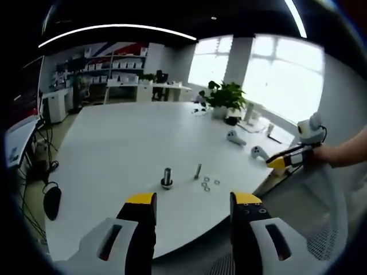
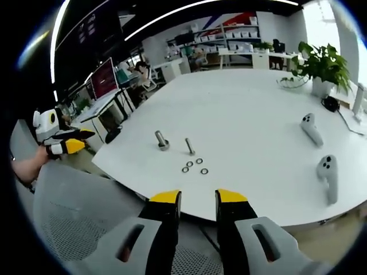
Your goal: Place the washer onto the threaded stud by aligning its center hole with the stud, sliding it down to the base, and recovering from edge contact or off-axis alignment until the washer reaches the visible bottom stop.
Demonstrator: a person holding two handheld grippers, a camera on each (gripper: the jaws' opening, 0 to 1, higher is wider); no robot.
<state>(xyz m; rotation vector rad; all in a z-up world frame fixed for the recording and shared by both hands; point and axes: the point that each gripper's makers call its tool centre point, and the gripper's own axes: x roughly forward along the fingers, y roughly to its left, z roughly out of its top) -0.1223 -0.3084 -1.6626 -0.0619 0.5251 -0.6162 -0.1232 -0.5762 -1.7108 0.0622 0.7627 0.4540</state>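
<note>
While held back off the near edge of the white table [image 1: 114, 154], left gripper [image 1: 193, 201] released, jaws wide apart, nothing between them. Past the tips at 12 o'clock: thick bolt [image 1: 167, 177] standing upright on its head, thin stud [image 1: 198, 171] just beside it at 3 o'clock, also upright. Four washers [image 1: 206, 183] lying flat on the table in a loose cluster close by the stud's base at 4 o'clock, none on the stud. Right gripper [image 1: 281, 162] entering from 3 o'clock, in a hand [image 1: 327, 153], off the table's edge.

Right gripper view: own jaws [image 2: 198, 197] parted with a narrow gap, empty, over a mesh chair back [image 2: 74, 217]. Bolt [image 2: 161, 140], stud [image 2: 188, 146] and washers [image 2: 194, 166] near 12 o'clock. Two white controllers [image 2: 312, 129] at 2 o'clock, potted plant [image 2: 322, 69] beyond. Left gripper [image 2: 71, 144] at 9 o'clock; cannot tell its jaws from here.
</note>
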